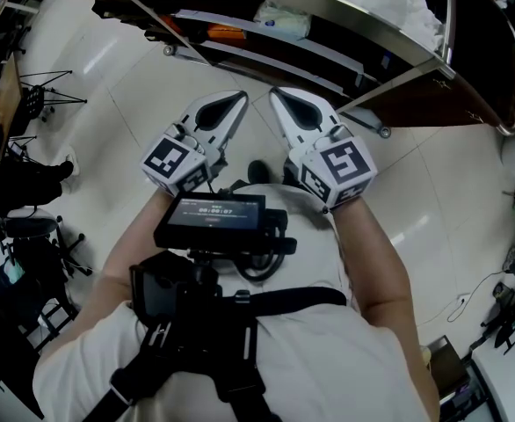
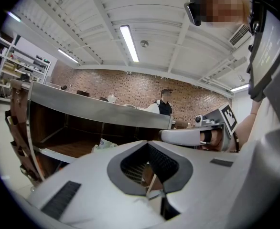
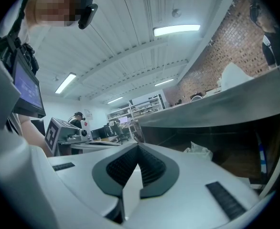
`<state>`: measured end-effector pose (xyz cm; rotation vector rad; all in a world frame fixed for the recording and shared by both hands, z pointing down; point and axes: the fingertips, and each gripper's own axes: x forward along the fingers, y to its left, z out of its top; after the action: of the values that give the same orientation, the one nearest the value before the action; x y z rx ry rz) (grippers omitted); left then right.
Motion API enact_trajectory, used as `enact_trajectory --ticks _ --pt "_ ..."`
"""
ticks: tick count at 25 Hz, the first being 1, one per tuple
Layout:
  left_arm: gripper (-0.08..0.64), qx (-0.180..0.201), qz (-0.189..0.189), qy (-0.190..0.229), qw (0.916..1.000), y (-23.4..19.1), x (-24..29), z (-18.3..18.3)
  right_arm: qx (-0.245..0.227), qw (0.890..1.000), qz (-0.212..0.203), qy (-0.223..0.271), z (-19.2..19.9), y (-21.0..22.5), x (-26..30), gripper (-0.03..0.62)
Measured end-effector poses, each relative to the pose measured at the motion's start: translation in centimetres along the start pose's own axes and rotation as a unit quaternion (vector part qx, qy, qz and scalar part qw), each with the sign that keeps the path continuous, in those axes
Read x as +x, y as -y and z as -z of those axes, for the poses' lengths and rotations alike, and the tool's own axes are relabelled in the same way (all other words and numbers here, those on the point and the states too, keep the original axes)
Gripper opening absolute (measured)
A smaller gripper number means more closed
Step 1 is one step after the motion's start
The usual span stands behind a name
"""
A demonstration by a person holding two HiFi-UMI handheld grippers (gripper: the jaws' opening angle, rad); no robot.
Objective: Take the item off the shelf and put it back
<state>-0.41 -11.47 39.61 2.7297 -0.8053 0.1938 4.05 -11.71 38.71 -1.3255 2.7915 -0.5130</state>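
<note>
**A:** Where's the item?
**B:** The white bag (image 1: 284, 20) lies on the middle level of the shelf (image 1: 389, 42), well apart from both grippers.
**A:** And the grippers?
**B:** The left gripper (image 1: 238, 97) and right gripper (image 1: 277, 93) are both closed and empty.
**A:** How should I take it?
**B:** It looks light, soft and crinkly, so pinch a bunched fold gently.

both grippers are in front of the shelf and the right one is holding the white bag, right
Not quite. The right gripper is shut on nothing, and the white bag lies on the shelf, apart from the gripper. The right gripper view shows this. The rest is right: both grippers are in front of the shelf.
</note>
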Motion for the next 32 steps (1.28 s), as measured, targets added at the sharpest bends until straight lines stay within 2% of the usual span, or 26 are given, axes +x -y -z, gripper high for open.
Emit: enact_trajectory --ticks 18,26,30,32 --pt "0.006 0.002 -0.011 0.013 0.9999 -0.3 -1.0 -0.6 -0.011 1.000 0.015 -0.003 0.1 0.4 0.1 0.008" --pt "0.006 -0.014 -0.027 0.015 0.9994 -1.4 -0.5 0.7 -0.034 0.998 0.054 -0.022 2.2 6.6 2.5 0.011" --pt "0.006 -0.026 -0.036 0.003 0.9990 -2.0 -0.4 1.5 -0.035 0.993 0.098 -0.050 5.1 11.5 4.6 0.088" --pt "0.006 -0.037 -0.041 0.001 0.9985 -2.1 -0.2 1.4 -0.040 0.989 0.122 -0.068 6.7 14.2 5.8 0.104"
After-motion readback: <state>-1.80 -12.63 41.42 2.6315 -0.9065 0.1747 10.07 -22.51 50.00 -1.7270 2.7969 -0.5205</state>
